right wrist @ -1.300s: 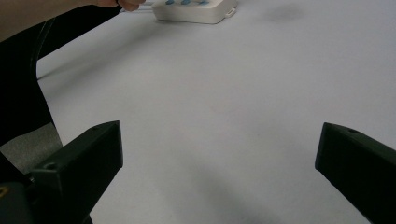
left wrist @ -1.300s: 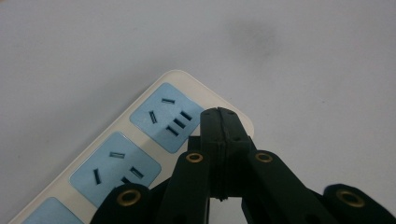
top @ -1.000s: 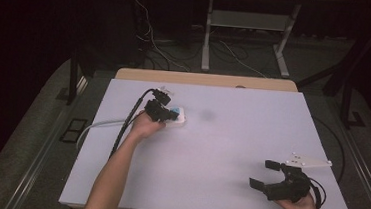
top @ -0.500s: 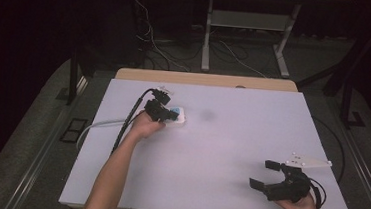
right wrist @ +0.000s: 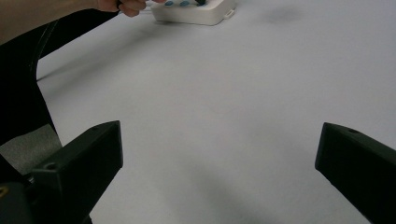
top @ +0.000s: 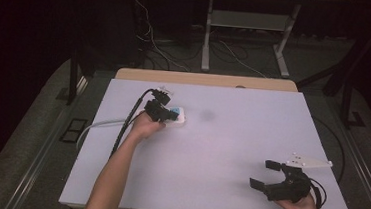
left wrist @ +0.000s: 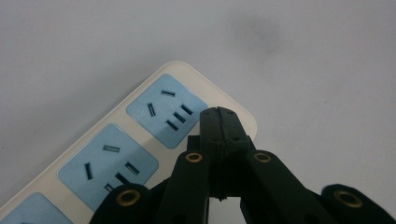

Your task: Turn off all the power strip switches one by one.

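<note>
A white power strip (top: 179,117) with pale blue socket faces lies on the table's left half. My left gripper (top: 165,113) is over it, and in the left gripper view the shut jaws (left wrist: 217,113) meet with nothing between them, their tips just above the strip (left wrist: 140,135) beside its end socket. Whether the tips touch it I cannot tell. My right gripper (top: 262,174) rests near the table's front right corner, open and empty. In the right gripper view its jaws (right wrist: 219,140) stand wide apart, and the strip (right wrist: 196,11) lies far off at the top.
The white table (top: 231,138) carries a dark smudge (top: 206,115) right of the strip. The strip's pale cable (top: 96,125) runs off the left edge, beside the gripper's black cable (top: 124,130). Desk legs and loose wires are on the floor beyond the far edge.
</note>
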### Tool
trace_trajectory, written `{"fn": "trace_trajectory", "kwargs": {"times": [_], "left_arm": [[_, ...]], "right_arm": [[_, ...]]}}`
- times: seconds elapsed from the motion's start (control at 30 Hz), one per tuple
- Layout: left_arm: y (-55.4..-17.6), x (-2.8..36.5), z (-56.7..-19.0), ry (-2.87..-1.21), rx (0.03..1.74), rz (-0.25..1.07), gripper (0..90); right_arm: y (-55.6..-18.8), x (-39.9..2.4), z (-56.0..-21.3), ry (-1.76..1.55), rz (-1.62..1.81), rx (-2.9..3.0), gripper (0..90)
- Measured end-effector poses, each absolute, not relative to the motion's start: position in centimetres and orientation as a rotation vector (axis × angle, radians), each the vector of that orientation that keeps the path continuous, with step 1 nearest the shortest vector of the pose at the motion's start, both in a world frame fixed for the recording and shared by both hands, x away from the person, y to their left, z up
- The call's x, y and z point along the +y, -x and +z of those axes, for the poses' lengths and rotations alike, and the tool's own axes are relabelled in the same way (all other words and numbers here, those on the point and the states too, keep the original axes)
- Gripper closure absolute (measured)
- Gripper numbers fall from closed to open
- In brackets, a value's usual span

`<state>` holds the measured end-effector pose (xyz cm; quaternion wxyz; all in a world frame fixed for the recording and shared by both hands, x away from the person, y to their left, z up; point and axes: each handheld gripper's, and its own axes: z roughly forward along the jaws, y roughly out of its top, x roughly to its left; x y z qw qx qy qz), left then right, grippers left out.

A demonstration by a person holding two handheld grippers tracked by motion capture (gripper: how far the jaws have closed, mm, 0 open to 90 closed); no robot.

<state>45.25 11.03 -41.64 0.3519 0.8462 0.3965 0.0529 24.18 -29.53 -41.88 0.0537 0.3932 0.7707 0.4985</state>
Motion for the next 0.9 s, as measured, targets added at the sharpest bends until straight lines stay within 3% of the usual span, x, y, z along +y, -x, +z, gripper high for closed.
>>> {"fn": "trace_trajectory", "kwargs": {"times": [0.63,0.8,0.9], "left_arm": [[-42.9,15.1,-39.6,-2.042,1.014,0.166,88.5],[-41.6,16.4,-38.8,-2.016,0.995,0.181,77.7],[-40.7,17.1,-38.5,-1.970,0.996,0.189,66.1]], "right_arm": [[-24.2,-29.5,-41.9,-1.199,1.511,2.336,0.6],[-24.2,-29.5,-41.9,-1.195,1.512,2.338,0.6],[-24.2,-29.5,-41.9,-1.194,1.511,2.339,0.6]]}}
